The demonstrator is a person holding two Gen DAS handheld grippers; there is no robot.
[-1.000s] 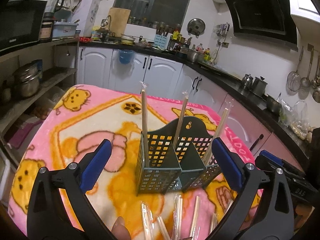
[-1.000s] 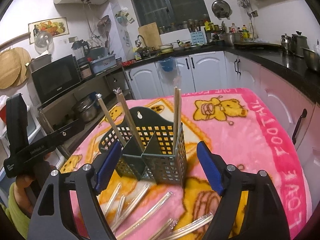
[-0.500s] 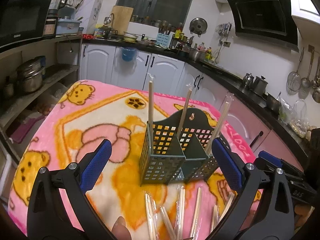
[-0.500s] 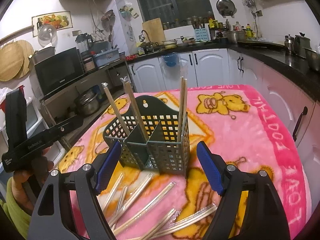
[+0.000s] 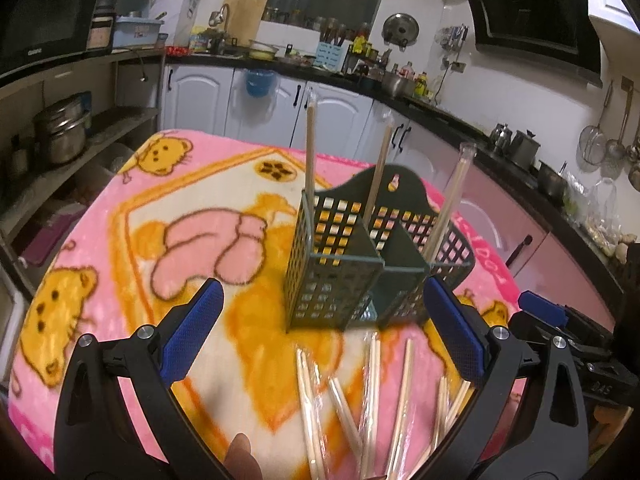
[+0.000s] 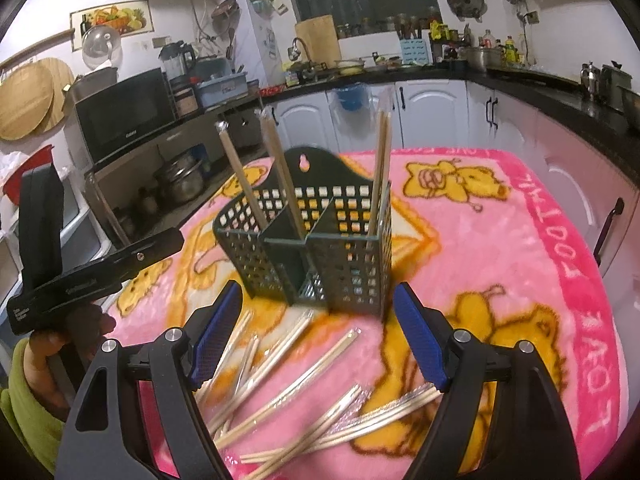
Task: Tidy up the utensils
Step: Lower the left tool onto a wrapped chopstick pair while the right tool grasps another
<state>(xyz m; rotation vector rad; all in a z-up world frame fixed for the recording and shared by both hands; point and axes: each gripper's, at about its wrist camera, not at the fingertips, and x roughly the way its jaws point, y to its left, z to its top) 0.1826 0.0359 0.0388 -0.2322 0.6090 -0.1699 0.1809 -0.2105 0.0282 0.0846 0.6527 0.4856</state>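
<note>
Chopsticks (image 6: 304,392) in clear wrappers lie loose on the pink blanket (image 6: 500,280), at six o'clock of the dark green holder (image 6: 312,256). Three wrapped pairs (image 5: 310,160) stand upright in its compartments. Left gripper (image 5: 320,344) and right gripper (image 6: 316,340) both gape wide, empty, above the loose pile.

Both claws (image 5: 320,336) (image 6: 318,340) wide, empty

Under everything you have a pink bear-print blanket (image 6: 520,248). Far off, white cabinets (image 6: 432,120) run below a dark counter; your microwave (image 6: 120,116) sits at left, a range hood (image 5: 532,12) at right.
</note>
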